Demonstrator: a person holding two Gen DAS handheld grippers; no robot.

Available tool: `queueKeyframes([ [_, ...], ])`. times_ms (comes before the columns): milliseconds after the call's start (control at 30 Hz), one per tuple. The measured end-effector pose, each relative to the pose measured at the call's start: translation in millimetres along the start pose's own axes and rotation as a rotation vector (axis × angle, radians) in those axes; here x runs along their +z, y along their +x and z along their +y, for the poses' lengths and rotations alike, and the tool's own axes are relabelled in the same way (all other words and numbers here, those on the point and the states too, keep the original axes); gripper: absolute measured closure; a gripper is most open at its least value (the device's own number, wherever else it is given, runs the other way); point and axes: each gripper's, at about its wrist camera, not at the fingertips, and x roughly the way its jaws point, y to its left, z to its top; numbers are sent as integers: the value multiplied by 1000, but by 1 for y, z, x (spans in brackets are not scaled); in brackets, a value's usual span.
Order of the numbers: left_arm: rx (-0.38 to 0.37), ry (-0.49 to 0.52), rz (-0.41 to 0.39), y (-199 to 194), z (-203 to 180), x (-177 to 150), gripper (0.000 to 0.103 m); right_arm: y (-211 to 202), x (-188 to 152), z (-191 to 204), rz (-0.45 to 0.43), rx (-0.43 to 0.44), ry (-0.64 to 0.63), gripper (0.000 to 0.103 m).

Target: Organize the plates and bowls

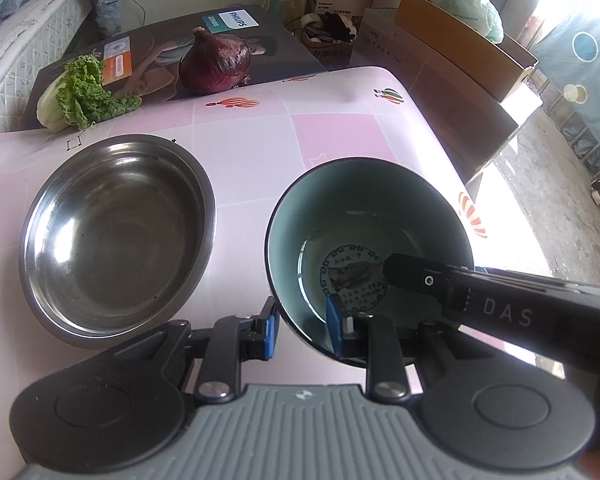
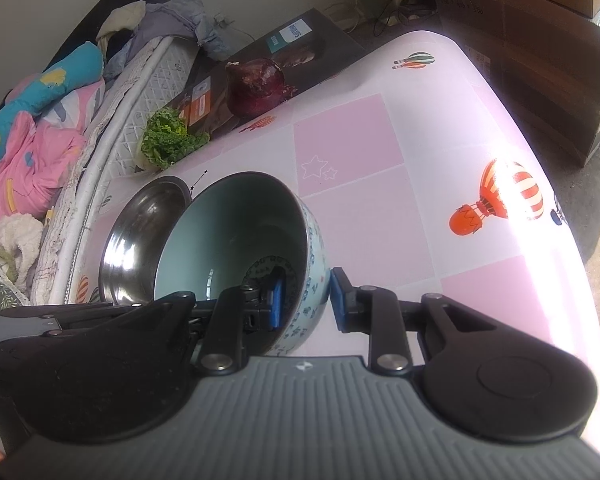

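Observation:
A ceramic bowl, teal inside with a blue-flower pattern outside, is to the right of an empty steel bowl on the pink checked tablecloth. My left gripper is shut on the ceramic bowl's near rim, one blue pad inside and one outside. My right gripper is shut on the rim at another spot in the same way. Its black finger reaches into the bowl from the right in the left wrist view. In the right wrist view the steel bowl shows just behind the ceramic one.
A red onion and a leafy green lie at the table's far side by a dark Philips box. A bed with bedding runs along the left. Cardboard boxes stand beyond the right table edge.

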Motion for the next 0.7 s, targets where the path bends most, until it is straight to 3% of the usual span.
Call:
queueKeyframes([
  [367,1,-52,-55,-33,34,2,77,-2,10,42,6,27,-31,79],
  [700,48,-159,-71,-37,103,12,77,42,26,104,53,76,-78,79],
])
